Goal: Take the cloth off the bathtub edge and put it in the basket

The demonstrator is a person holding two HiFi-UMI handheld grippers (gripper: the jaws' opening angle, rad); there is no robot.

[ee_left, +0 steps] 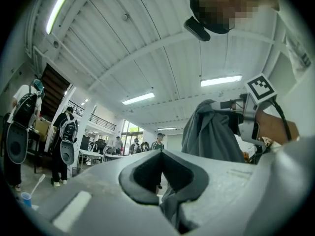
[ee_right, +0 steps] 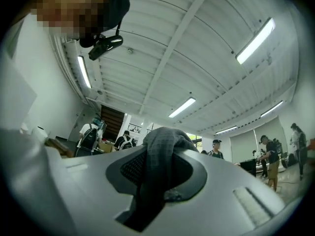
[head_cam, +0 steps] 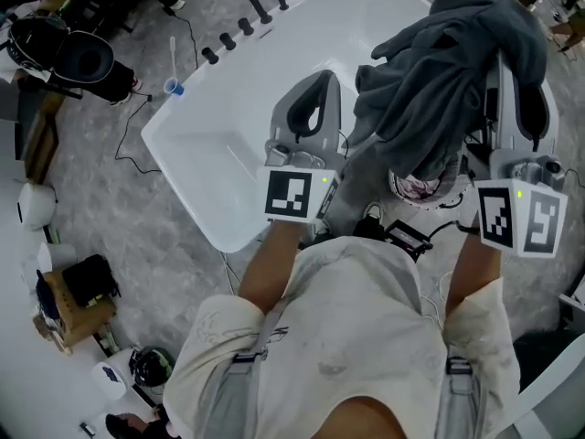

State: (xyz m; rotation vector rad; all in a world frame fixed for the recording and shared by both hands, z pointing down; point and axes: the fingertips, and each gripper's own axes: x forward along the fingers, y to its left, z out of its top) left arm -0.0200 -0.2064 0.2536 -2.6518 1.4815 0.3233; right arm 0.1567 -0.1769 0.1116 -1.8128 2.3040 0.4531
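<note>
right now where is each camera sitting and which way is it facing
Head view: on the person's head, looking down at the white bathtub; shows torso, forearms, left gripper, and right gripper holding up the grey cloth.
Left gripper view: on the left gripper, tilted up at the ceiling; cloth pinched in its jaws, the right hand beyond.
Right gripper view: on the right gripper, tilted up likewise; cloth in its jaws, the head overhead.
Shared: all show the cloth; both gripper views the ceiling.
</note>
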